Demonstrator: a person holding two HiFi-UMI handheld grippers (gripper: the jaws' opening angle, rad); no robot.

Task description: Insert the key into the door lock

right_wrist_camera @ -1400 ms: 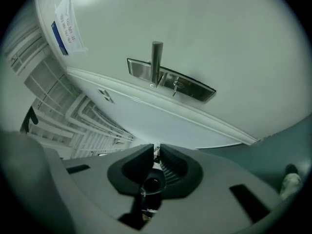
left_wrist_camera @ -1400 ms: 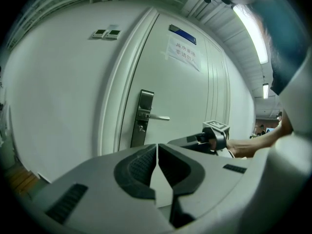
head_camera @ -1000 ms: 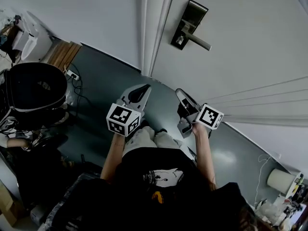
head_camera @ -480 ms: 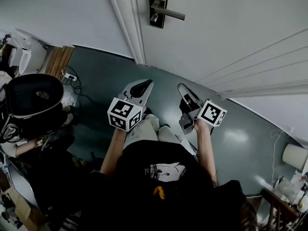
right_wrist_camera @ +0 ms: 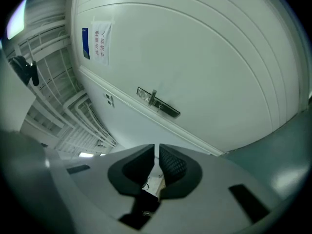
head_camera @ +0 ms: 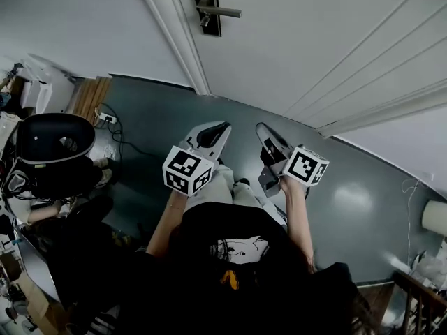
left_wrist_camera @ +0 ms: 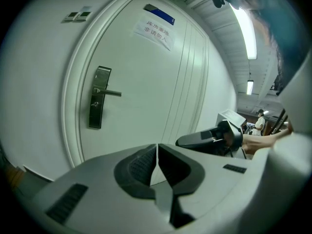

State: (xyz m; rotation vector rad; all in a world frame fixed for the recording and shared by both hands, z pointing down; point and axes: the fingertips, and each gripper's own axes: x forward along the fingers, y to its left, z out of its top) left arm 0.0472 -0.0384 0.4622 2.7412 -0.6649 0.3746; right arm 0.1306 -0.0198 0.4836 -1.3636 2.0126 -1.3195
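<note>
Open floor (head_camera: 164, 114) between door (head_camera: 314, 33), left gripper (head_camera: 222, 126), right gripper (head_camera: 260, 128)

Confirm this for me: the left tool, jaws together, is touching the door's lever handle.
Not touching. The left tool, jaws together, is held apart from the door's lever handle. The head view shows a stretch of grey floor between the tool and the door.

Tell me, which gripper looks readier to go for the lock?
Right, probably: the right gripper pinches what looks like the key; the left gripper is shut on nothing. Both hang well short of the lock.
</note>
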